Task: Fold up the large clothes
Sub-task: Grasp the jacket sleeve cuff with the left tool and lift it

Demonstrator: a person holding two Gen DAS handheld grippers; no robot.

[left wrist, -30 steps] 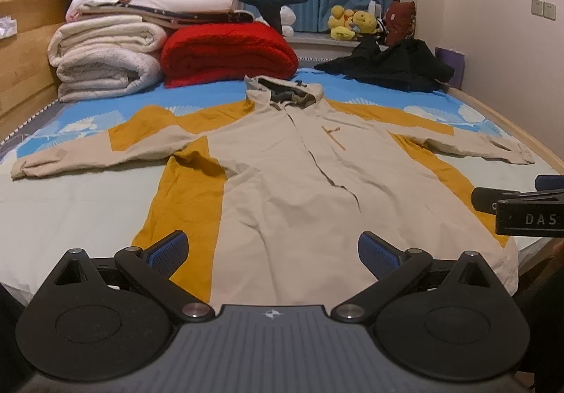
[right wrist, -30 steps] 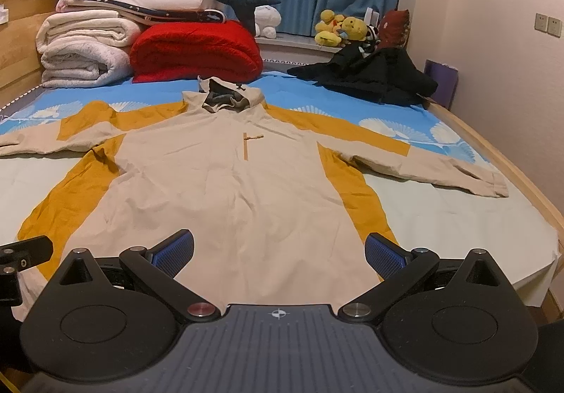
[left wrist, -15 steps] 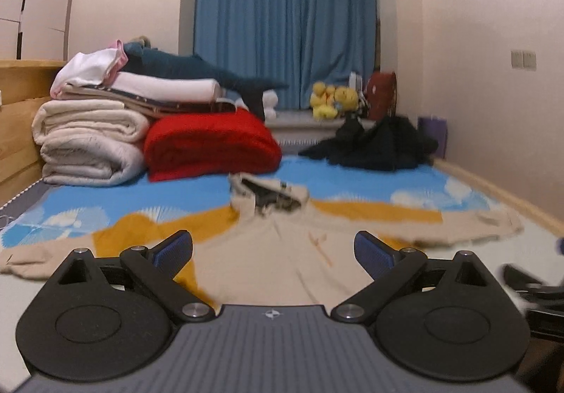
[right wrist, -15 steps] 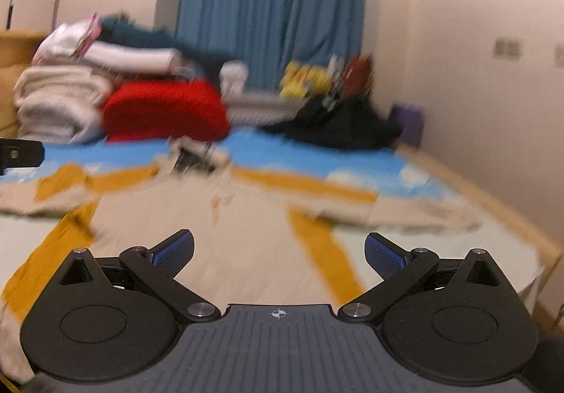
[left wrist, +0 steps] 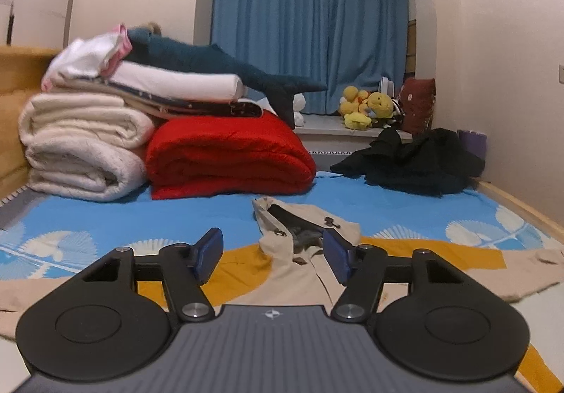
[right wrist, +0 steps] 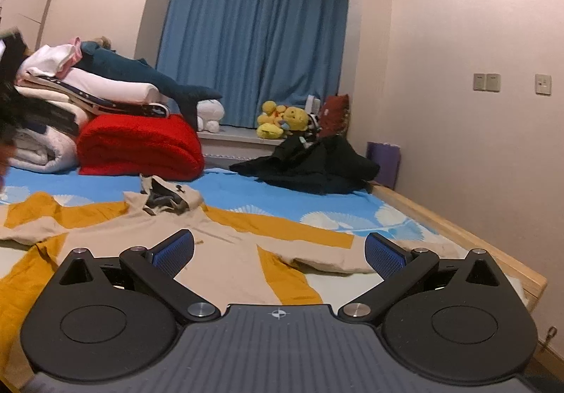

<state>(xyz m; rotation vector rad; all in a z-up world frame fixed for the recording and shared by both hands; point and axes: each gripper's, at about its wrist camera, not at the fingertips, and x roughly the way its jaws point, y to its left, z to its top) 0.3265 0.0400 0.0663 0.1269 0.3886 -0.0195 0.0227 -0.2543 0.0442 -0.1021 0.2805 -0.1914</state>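
Jacket [right wrist: 218, 252] lies flat, hood [left wrist: 299, 227] toward the red blanket [left wrist: 229, 156]. Left gripper [left wrist: 273, 252] closing on nothing; right gripper [right wrist: 278, 252] apart, empty. Pinch only the hood's edge.

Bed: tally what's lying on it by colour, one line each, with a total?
Beige-and-mustard: 1, jacket, spread flat
Red: 1, blanket, folded
Black: 1, clothes heap
Cream: 1, rolled blanket, bottom of the stack
Dark teal: 1, shark plush, on the stack
Total: 5, not counting the white and pink folded layers, too blurred to separate.
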